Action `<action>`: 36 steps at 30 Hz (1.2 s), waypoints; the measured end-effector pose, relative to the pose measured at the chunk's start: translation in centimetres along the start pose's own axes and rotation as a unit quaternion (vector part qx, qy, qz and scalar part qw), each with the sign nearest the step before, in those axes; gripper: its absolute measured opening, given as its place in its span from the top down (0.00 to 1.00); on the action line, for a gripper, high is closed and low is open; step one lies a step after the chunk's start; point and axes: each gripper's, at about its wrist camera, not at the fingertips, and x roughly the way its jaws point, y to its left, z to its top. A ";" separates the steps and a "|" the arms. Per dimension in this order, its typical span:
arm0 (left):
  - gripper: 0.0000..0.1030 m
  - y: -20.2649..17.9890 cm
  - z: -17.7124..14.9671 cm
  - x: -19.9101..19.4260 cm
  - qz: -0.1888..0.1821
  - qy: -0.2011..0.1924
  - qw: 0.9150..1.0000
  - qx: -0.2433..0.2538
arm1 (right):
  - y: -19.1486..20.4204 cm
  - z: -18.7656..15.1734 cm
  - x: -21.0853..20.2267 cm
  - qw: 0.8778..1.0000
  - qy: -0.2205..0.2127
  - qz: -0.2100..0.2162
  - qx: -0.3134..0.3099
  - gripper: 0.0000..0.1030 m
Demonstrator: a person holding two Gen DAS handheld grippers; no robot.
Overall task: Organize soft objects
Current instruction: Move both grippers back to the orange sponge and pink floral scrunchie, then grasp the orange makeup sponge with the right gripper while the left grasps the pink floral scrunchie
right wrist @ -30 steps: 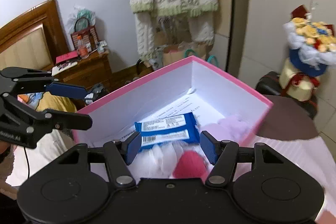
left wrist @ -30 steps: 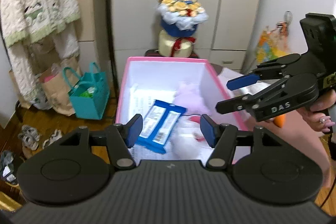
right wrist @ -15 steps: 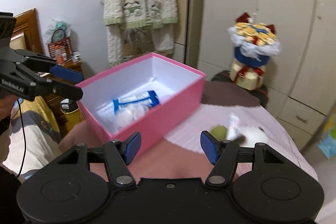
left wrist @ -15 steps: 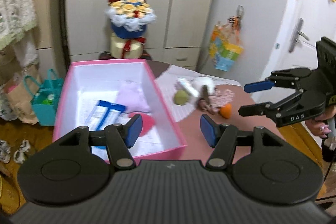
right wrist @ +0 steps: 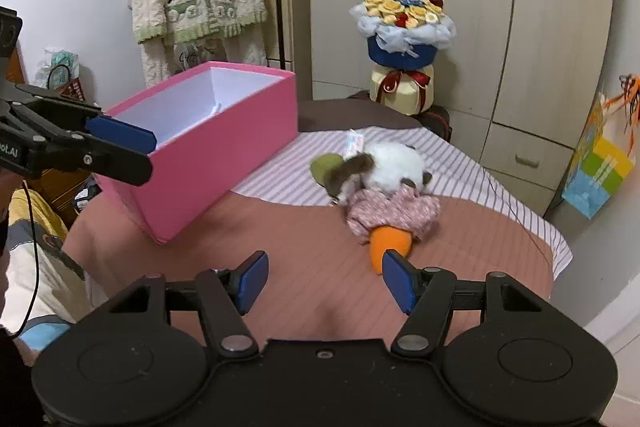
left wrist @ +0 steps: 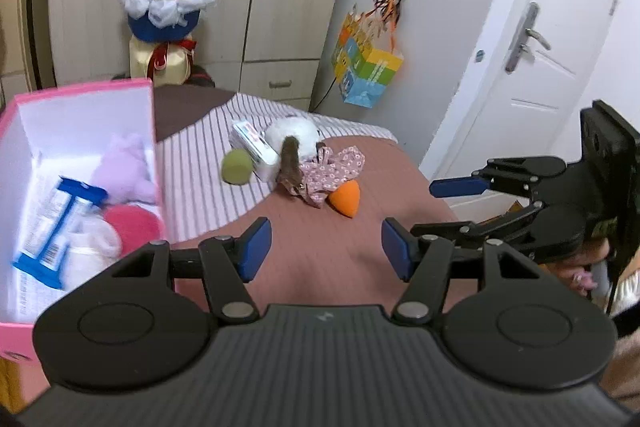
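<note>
1. At far left, the pink box (left wrist: pixel 80 95) sits open on the bed, its mouth up so soft items can be dropped straight in; a lilac plush (left wrist: pixel 124 163), a blue wipes pack (left wrist: pixel 56 227) and a round pink puff (left wrist: pixel 132 227) already lie inside, the puff beside the pack

2. The left gripper (left wrist: pixel 326 251) hovers over bare brown bedspread (left wrist: pixel 320 227) just right of the box, its blue-tipped tongs apart and holding nothing, apparently free for the next pick

3. At centre, the unsorted pile waits on the striped cloth (left wrist: pixel 192 179): a green sponge (left wrist: pixel 236 167) just beside a small white packet (left wrist: pixel 252 143), with a white plush toy (right wrist: pixel 394 163) behind, its floral-print dress (right wrist: pixel 394 211) spilling forward

4. An orange sponge (right wrist: pixel 390 245) lies touching the dress hem, nearest the right gripper and so the likeliest next target, though that is only a judgement

5. The right gripper (right wrist: pixel 324 277) points at this pile, its tongs spread wide and empty, one tip just in front of the orange sponge, seemingly lined up to reach in

6. Behind, a flower bouquet (right wrist: pixel 404 23) stands by the wardrobe
</note>
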 end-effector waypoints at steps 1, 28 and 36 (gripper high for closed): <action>0.42 -0.2 0.0 0.9 0.000 0.003 1.000 -0.006 | -0.5 -0.3 0.4 1.000 -0.002 0.000 0.003 0.34; 0.31 -0.7 2.3 19.1 0.082 -0.001 0.983 -0.165 | -6.2 -2.3 12.4 1.000 -0.011 0.006 0.023 0.34; 0.28 -0.5 2.7 21.1 0.101 0.009 0.977 -0.186 | -5.9 -2.6 12.7 1.000 -0.019 -0.003 0.016 0.34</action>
